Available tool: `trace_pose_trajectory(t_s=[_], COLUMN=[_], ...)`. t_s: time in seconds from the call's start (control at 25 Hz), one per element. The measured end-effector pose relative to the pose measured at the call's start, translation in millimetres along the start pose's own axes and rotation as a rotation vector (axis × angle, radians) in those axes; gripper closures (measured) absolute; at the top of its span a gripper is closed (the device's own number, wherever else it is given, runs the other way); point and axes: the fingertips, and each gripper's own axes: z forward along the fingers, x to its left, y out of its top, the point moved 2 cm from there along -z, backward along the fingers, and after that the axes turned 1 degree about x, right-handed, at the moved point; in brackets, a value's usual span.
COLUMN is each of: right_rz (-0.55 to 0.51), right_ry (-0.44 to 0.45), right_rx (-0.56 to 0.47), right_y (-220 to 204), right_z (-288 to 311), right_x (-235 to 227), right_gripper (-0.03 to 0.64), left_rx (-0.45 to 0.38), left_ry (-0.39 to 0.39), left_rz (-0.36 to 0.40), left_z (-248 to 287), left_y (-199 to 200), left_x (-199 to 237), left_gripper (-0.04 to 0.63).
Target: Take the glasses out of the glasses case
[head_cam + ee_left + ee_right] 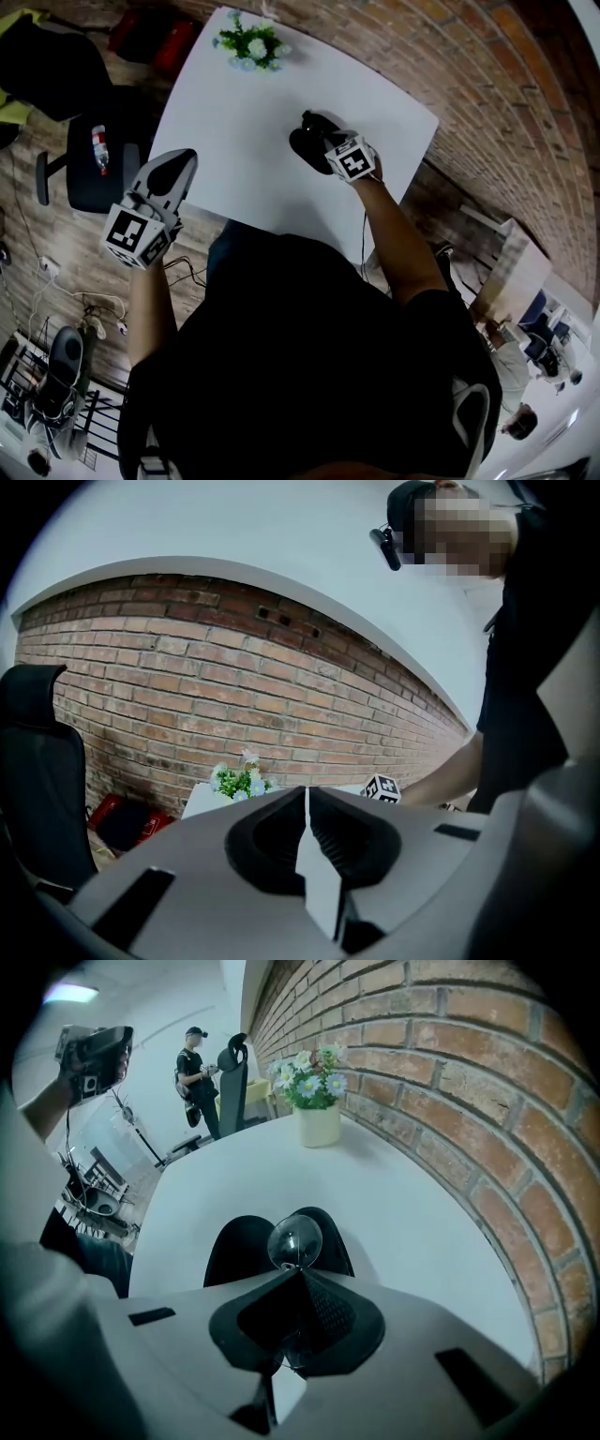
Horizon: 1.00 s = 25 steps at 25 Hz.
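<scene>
Right gripper view gives me the clearest read: the right gripper (298, 1274) has its ribbed black pads pressed together on the glasses (294, 1239). One round, clear lens stands up just past the jaw tips. Which part of the frame is pinched I cannot tell. Directly beneath lies the glasses case (239, 1246), a matte black clamshell spread open in two rounded halves on the smooth white table (412, 1213). I find no brand or lettering on the case or the lens.

Farther along the table stands a plain white pot of small pale flowers (317, 1101), close against the rough red brick wall (450, 1072).

From the head view, the right gripper (323, 139) is over the case (305, 145) near the table's right edge. The only print I can see on it is the black-and-white square pattern of its marker cube (352, 159).

The left gripper (173, 169) is held off the table's left edge, well apart from the case, above a black office chair (89, 178). A clear bottle (99, 148) with a red band lies on the seat; its label is too small to read.

In the left gripper view the grey shell narrows to two black pads that meet at their tips with nothing between them (307, 794). They point toward the flowers (239, 782) and the brick.
</scene>
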Motion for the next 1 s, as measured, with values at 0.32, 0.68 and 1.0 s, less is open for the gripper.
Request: trace_pose_trajectory(t_s=[0.32,0.68,1.0], right_rz=[0.012,0.022,0.065], right_ry=[-0.001,-0.011,-0.009], right_rx=[-0.053,-0.121,-0.167], right_y=[9,11,3], right_z=[-19,-42,-66], right_x=[2,5,9], right_gripper=[0.592,0.592,0.592], left_rx=[-0.009,-0.025,-0.041], left_ry=[0.000,-0.001,-0.006], left_rz=[0.029,0.064,0.074], left_z=[-8,-17,-22], left_y=[3,20,34], left_x=[-10,-31,-57], left_gripper=[0.574,0.575,0.574])
